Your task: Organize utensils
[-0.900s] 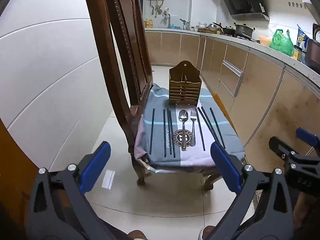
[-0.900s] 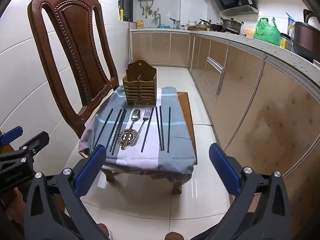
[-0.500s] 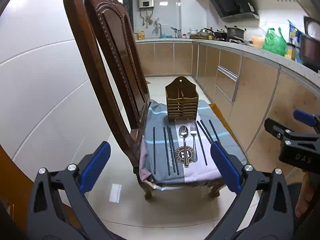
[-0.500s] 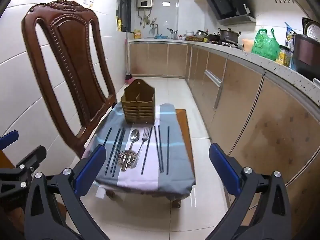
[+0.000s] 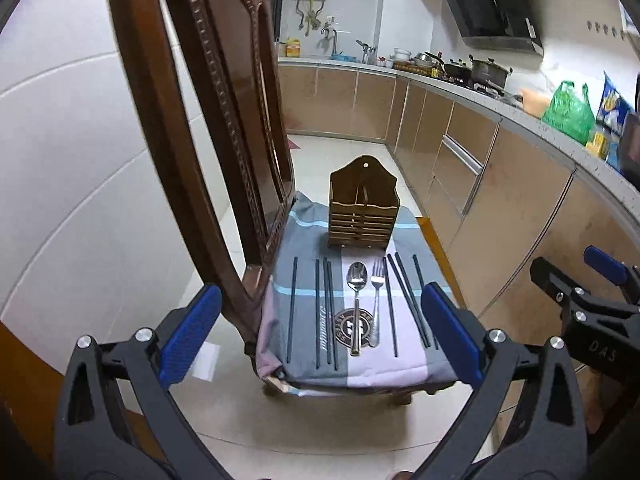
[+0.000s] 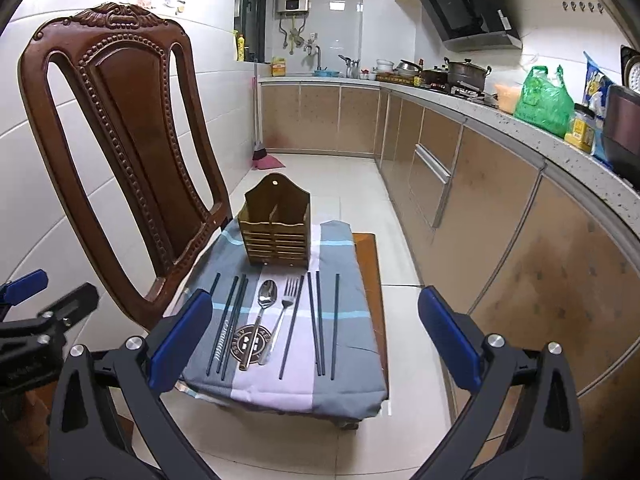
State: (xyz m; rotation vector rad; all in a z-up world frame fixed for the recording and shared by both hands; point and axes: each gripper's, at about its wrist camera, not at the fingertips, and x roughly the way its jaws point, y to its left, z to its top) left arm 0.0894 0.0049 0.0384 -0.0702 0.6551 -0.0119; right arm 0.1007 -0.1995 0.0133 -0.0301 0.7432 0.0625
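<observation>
A wooden utensil holder [image 5: 362, 208] [image 6: 275, 227] stands at the far end of a cloth-covered chair seat [image 5: 308, 364] [image 6: 352, 384]. In front of it lie a metal spoon [image 5: 357, 304] [image 6: 262, 316], a fork [image 5: 375, 300] [image 6: 282, 316] and several dark chopsticks [image 5: 326, 308] [image 6: 319, 320] in a row. My left gripper [image 5: 320, 336] and my right gripper [image 6: 316, 336] are both open and empty. They hover short of the seat's near edge, apart from the utensils.
The chair's tall carved back [image 5: 224, 128] [image 6: 120, 152] rises on the left by a white tiled wall. Kitchen cabinets [image 6: 500, 200] and a countertop with pots and a green bag [image 6: 542, 100] run along the right. The tiled floor [image 6: 340, 176] lies beyond.
Both grippers have moved closer to the seat after a brief pull-back. The utensils and holder appear larger. Nothing on the seat has moved.
</observation>
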